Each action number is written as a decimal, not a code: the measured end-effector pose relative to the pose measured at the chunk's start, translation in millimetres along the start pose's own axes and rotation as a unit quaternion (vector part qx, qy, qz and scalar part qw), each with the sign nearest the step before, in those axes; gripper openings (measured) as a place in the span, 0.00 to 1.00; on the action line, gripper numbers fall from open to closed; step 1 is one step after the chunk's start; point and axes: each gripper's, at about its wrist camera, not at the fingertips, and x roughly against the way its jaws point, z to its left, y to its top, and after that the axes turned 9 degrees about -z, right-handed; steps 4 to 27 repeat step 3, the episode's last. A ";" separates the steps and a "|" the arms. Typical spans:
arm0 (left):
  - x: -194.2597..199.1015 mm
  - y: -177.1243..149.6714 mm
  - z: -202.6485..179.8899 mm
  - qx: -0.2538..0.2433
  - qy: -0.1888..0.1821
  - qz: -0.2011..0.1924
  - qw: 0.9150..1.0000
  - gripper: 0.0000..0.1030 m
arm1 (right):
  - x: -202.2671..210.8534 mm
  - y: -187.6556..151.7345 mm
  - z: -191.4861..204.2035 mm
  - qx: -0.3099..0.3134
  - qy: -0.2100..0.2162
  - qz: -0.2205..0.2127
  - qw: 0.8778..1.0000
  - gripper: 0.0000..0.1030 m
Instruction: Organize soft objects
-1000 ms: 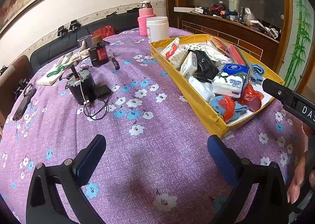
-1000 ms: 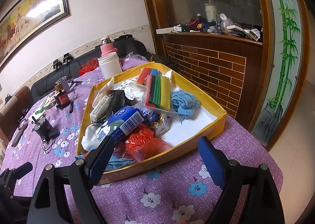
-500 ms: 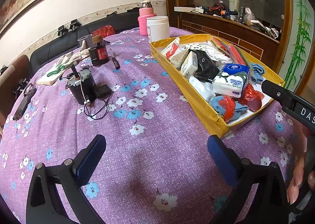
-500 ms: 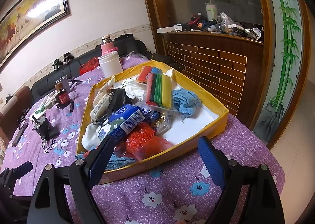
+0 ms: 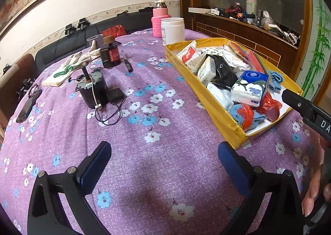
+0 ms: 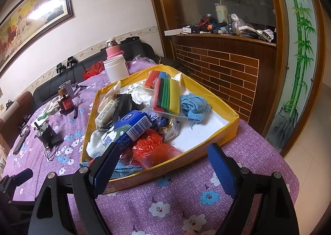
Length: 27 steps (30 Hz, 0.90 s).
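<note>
A yellow box (image 5: pixel 219 108) (image 6: pixel 209 148) sits on the purple flowered tablecloth, full of soft things: tissue packs (image 5: pixel 249 91), a blue tissue pack (image 6: pixel 132 125), a red plastic bag (image 6: pixel 151 148), a light blue cloth (image 6: pixel 194 106), coloured cloths in a clear bag (image 6: pixel 165 96), white cloth (image 5: pixel 219 95). My left gripper (image 5: pixel 164 164) is open and empty over bare cloth, left of the box. My right gripper (image 6: pixel 163 164) is open and empty, just in front of the box's near edge.
On the table's left are a black motor with a cable (image 5: pixel 93 90), a dark jar (image 5: pixel 110 55), a pen (image 5: pixel 127 65), gloves on a pad (image 5: pixel 68 67), a white tub (image 5: pixel 172 30) and a pink bottle (image 5: pixel 159 19). A brick-faced counter (image 6: pixel 227 65) stands behind.
Both grippers have shifted only very slightly. Nothing on the table has moved.
</note>
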 end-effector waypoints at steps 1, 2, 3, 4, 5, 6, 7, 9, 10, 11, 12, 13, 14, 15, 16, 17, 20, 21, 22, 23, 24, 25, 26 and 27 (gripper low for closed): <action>-1.0 -0.6 0.1 0.001 -0.007 0.006 1.000 0.99 | 0.4 0.1 0.1 0.000 0.000 0.000 1.000 0.87; -1.8 -0.7 0.1 0.002 -0.010 0.009 1.000 0.99 | 1.1 0.3 0.2 0.000 0.000 -0.001 1.000 0.87; -1.7 -0.5 0.1 0.002 -0.010 0.009 1.000 0.99 | 1.3 0.4 0.4 0.000 0.001 -0.001 1.000 0.87; -1.7 -0.5 0.1 0.002 -0.010 0.009 1.000 0.99 | 1.3 0.4 0.4 0.000 0.001 -0.001 1.000 0.87; -1.7 -0.5 0.1 0.002 -0.010 0.009 1.000 0.99 | 1.3 0.4 0.4 0.000 0.001 -0.001 1.000 0.87; -1.7 -0.5 0.1 0.002 -0.010 0.009 1.000 0.99 | 1.3 0.4 0.4 0.000 0.001 -0.001 1.000 0.87; -1.7 -0.5 0.1 0.002 -0.010 0.009 1.000 0.99 | 1.3 0.4 0.4 0.000 0.001 -0.001 1.000 0.87; -1.7 -0.5 0.1 0.002 -0.010 0.009 1.000 0.99 | 1.3 0.4 0.4 0.000 0.001 -0.001 1.000 0.87; -1.7 -0.5 0.1 0.002 -0.010 0.009 1.000 0.99 | 1.3 0.4 0.4 0.000 0.001 -0.001 1.000 0.87; -1.7 -0.5 0.1 0.002 -0.010 0.009 1.000 0.99 | 1.3 0.4 0.4 0.000 0.001 -0.001 1.000 0.87; -1.7 -0.5 0.1 0.002 -0.010 0.009 1.000 0.99 | 1.3 0.4 0.4 0.000 0.001 -0.001 1.000 0.87; -1.7 -0.5 0.1 0.002 -0.010 0.009 1.000 0.99 | 1.3 0.4 0.4 0.000 0.001 -0.001 1.000 0.87; -1.7 -0.5 0.1 0.002 -0.010 0.009 1.000 0.99 | 1.3 0.4 0.4 0.000 0.001 -0.001 1.000 0.87; -1.7 -0.5 0.1 0.002 -0.010 0.009 1.000 0.99 | 1.3 0.4 0.4 0.000 0.001 -0.001 1.000 0.87; -1.7 -0.5 0.1 0.002 -0.010 0.009 1.000 0.99 | 1.3 0.4 0.4 0.000 0.001 -0.001 1.000 0.87; -1.7 -0.5 0.1 0.002 -0.010 0.009 1.000 0.99 | 1.3 0.4 0.4 0.000 0.001 -0.001 1.000 0.87; -1.7 -0.5 0.1 0.002 -0.010 0.009 1.000 0.99 | 1.3 0.4 0.4 0.000 0.001 -0.001 1.000 0.87; -1.7 -0.5 0.1 0.002 -0.010 0.009 1.000 0.99 | 1.3 0.4 0.4 0.000 0.001 -0.001 1.000 0.87; -1.7 -0.5 0.1 0.002 -0.010 0.009 1.000 0.99 | 1.3 0.4 0.4 0.000 0.001 -0.001 1.000 0.87; -1.7 -0.5 0.1 0.002 -0.010 0.009 1.000 0.99 | 1.3 0.4 0.4 0.000 0.001 -0.001 1.000 0.87; -1.7 -0.5 0.1 0.002 -0.010 0.009 1.000 0.99 | 1.3 0.4 0.4 0.000 0.001 -0.001 1.000 0.87; -1.7 -0.5 0.1 0.002 -0.010 0.009 1.000 0.99 | 1.3 0.4 0.4 0.000 0.001 -0.001 1.000 0.87; -1.7 -0.5 0.1 0.002 -0.010 0.009 1.000 0.99 | 1.3 0.4 0.4 0.000 0.001 -0.001 1.000 0.87; -1.7 -0.5 0.1 0.002 -0.010 0.009 1.000 0.99 | 1.3 0.4 0.4 0.000 0.001 -0.001 1.000 0.87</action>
